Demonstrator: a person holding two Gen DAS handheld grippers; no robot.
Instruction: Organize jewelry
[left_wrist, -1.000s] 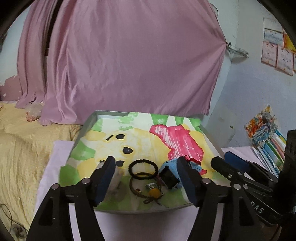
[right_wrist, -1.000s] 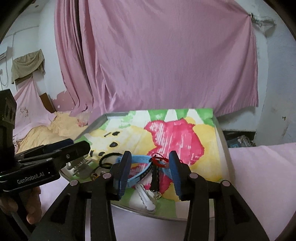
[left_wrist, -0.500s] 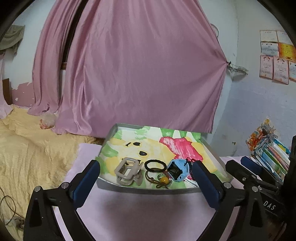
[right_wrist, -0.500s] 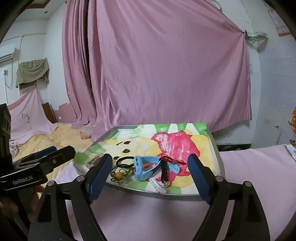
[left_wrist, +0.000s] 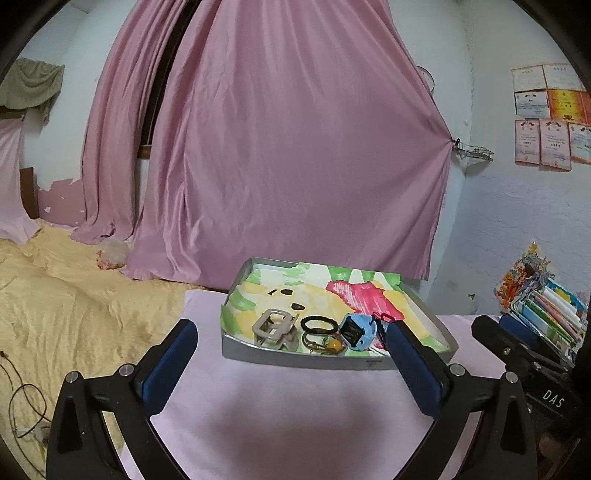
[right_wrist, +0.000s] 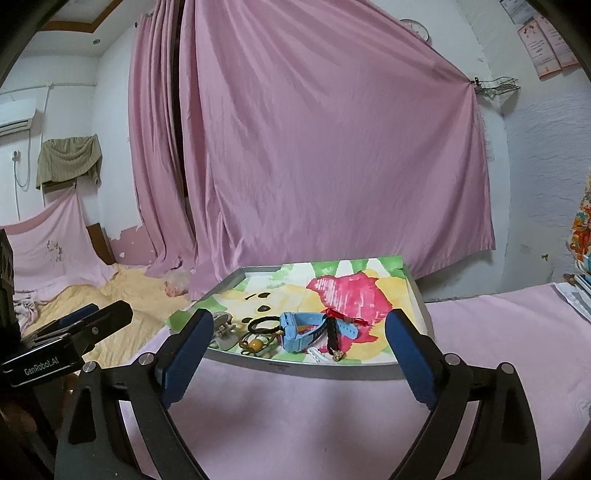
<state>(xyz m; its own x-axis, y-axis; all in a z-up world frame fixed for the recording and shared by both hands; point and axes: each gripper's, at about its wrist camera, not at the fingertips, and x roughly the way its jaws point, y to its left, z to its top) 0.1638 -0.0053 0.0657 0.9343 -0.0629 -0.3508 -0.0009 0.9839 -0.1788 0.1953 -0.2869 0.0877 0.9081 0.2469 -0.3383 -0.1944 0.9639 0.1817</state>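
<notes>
Across the far wall, pink curtain (left_wrist: 295, 155), draped floor to ceiling, with yellow bedspread (left_wrist: 74, 314) spread to the left and a stack of books (left_wrist: 546, 306) off to the right

Nearer, pink cloth (left_wrist: 295, 406) over the table top, bearing a shallow metal tray (left_wrist: 295, 356) lined with a cartoon print in yellow, green and red

Along the tray's near edge, all the jewelry in a row: grey clasp-like piece (left_wrist: 275, 325) at the left, then black hair tie (left_wrist: 319, 325) with a thin brown loop and amber bead (left_wrist: 334, 344) just in front of it, then blue watch (left_wrist: 358, 332) touching a bit of red cord (left_wrist: 384, 317)

From the right wrist view, same row seen from the other side: blue watch strap (right_wrist: 306, 328) lying flat, black braided band (right_wrist: 332, 332) across it with red cord at its top, white hair clip (right_wrist: 319, 355) against the tray's near wall

Left gripper (left_wrist: 291, 354) short of the tray, over bare pink cloth, jaws spread to their widest after just opening, nothing between them

Right gripper (right_wrist: 299, 347) likewise short of the tray, jaws wide and just been opening further, nothing gripped; blue pads framing the jewelry only by line of sight
</notes>
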